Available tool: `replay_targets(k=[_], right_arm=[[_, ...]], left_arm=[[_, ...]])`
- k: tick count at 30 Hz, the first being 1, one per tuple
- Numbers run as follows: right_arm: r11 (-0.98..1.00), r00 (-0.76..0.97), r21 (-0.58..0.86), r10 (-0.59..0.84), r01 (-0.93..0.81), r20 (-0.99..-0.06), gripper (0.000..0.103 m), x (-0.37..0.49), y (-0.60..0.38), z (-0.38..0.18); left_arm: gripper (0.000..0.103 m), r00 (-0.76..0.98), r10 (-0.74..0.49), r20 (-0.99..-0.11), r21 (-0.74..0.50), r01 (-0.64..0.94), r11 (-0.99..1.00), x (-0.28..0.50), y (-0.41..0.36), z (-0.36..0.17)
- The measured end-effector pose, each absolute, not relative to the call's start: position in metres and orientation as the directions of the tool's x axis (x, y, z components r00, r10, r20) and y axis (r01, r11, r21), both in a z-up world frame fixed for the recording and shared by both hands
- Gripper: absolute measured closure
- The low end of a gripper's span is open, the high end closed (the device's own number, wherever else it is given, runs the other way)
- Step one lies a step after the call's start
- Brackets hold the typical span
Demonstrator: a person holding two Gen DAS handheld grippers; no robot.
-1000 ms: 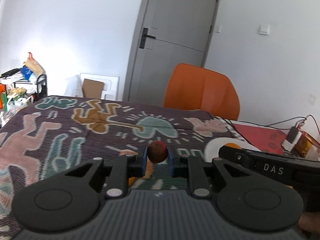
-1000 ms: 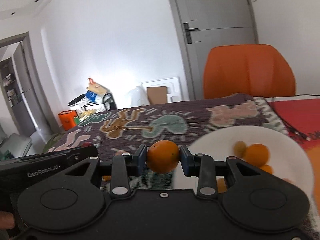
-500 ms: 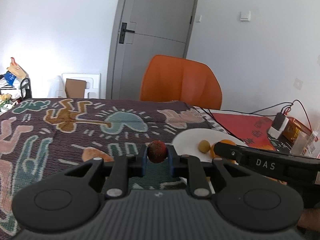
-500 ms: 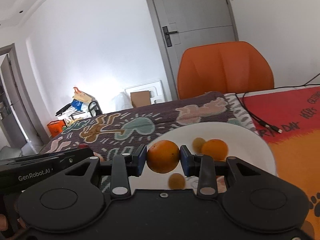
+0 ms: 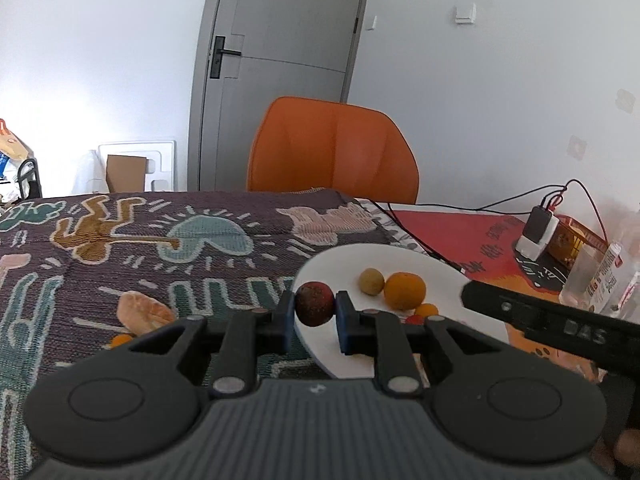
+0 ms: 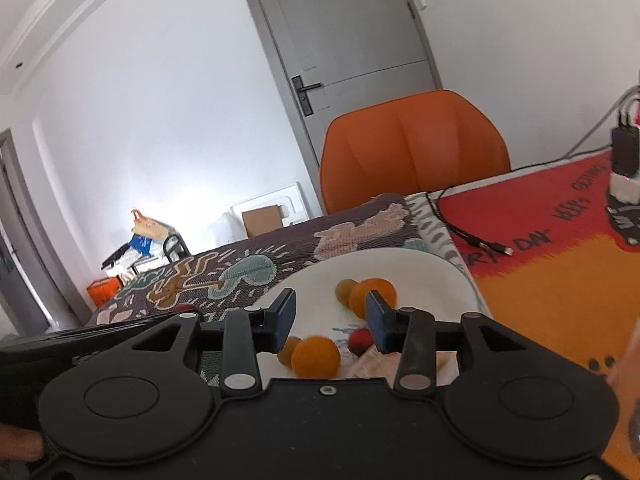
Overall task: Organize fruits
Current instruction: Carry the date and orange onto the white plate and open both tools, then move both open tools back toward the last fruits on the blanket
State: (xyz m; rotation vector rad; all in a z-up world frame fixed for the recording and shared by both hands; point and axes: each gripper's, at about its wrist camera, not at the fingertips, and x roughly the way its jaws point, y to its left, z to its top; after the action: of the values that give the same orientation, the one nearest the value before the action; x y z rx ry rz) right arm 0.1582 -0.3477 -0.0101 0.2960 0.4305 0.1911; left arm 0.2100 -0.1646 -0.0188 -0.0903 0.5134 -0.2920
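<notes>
Clamping a dark red fruit [image 5: 314, 304] between its blue pads, the left gripper [image 5: 314, 314] holds it in the air at the near-left edge of the white plate [image 5: 436, 276]; the fruit touches both pads and sits clear of the cloth below.

The right gripper [image 6: 331, 316] hovers over the same plate [image 6: 432, 270] with its fingers spread apart and nothing between them. Just below that gap, an orange [image 6: 316, 357] appears slightly blurred over the near part of the plate; whether it rests on the surface cannot be told from this view.

Toward the far side of the plate, a second orange [image 5: 405, 290] lies touching a small yellow-green fruit [image 5: 371, 281] on its left. Near the plate's front, a small orange fruit [image 5: 425, 310] and a small red fruit [image 6: 360, 340] sit close together, partly hidden by the gripper bodies.

Off the plate, to its left, a pale orange piece that looks like peeled segments [image 5: 145, 311] lies on the patterned purple tablecloth [image 5: 160, 256]. To the right of the plate, a red and orange mat [image 6: 560, 264] covers the table. Beyond the plate, at the table's far edge, stands an orange chair [image 5: 333, 152].
</notes>
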Motion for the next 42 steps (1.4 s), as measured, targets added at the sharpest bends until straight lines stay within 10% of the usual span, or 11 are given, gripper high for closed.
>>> replay_targets(k=[18, 27, 30, 36, 42], right_arm=[[0.932, 0.884, 0.347, 0.248, -0.106, -0.397, 0.061, 0.140, -0.344, -0.023], [0.937, 0.880, 0.327, 0.257, -0.125, -0.400, 0.043, 0.139, -0.326, -0.021], [0.940, 0.880, 0.316, 0.254, -0.127, -0.402, 0.021, 0.139, -0.317, -0.020], [0.939, 0.879, 0.320, 0.255, -0.126, -0.403, 0.000, 0.143, -0.303, -0.018], [0.938, 0.876, 0.318, 0.265, -0.138, -0.402, 0.000, 0.145, -0.289, -0.016]], left_arm=[[0.053, 0.844, -0.262, -0.468, -0.130, 0.227, 0.965, 0.202, -0.153, -0.017], [0.026, 0.862, -0.190, -0.471, -0.118, 0.152, 0.981, 0.193, -0.120, -0.019], [0.016, 0.865, -0.161, -0.475, -0.110, 0.122, 0.986, 0.191, -0.105, -0.020], [0.013, 0.862, -0.106, -0.496, -0.110, 0.058, 0.992, 0.189, -0.076, -0.026], [0.013, 0.859, -0.068, -0.507, -0.117, 0.009, 0.993, 0.190, -0.050, -0.033]])
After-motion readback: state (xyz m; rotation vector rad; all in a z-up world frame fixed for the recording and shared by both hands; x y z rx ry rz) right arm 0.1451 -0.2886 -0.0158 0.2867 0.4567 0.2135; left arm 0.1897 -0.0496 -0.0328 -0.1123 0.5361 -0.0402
